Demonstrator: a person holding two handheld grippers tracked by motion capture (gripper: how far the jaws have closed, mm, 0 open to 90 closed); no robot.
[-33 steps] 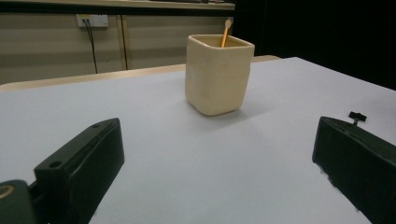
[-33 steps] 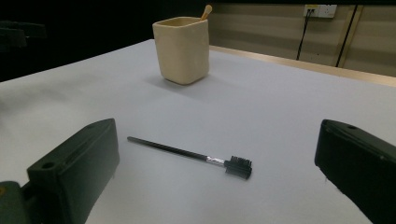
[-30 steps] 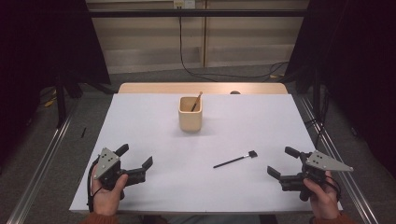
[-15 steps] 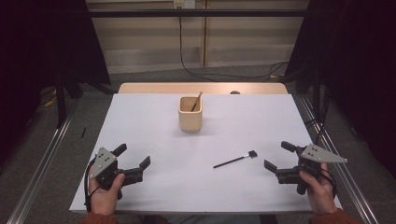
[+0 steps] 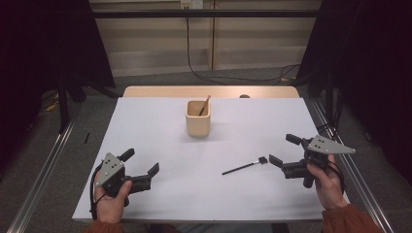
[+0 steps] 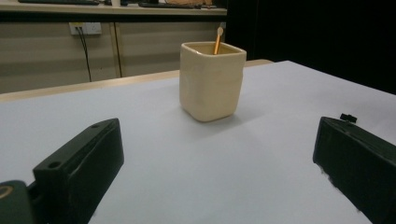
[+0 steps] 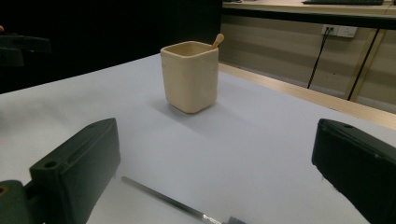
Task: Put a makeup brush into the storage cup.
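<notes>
A cream square cup (image 5: 198, 121) stands at the middle back of the white table (image 5: 145, 121), with a thin wooden stick (image 5: 204, 104) leaning inside it. A black brush (image 5: 244, 167) lies flat to the right of centre. My right gripper (image 5: 284, 149) is open just right of the brush head, with nothing between its jaws. At the front left my left gripper (image 5: 141, 162) is open and empty too. In the left gripper view the cup (image 6: 212, 81) and stick (image 6: 218, 39) sit ahead. In the right gripper view the cup (image 7: 190, 77) is ahead and the brush handle (image 7: 168, 200) lies between the jaws.
A wooden strip (image 5: 209, 91) runs along the table's far edge. Metal rails (image 5: 43, 170) flank the table on both sides. A black cable (image 5: 194, 68) trails over the floor behind it. Bare white surface lies between the two grippers.
My right gripper has moved forward and left, closer to the brush head. The left gripper has barely shifted. Both stay open; the cup and the brush have not moved.
</notes>
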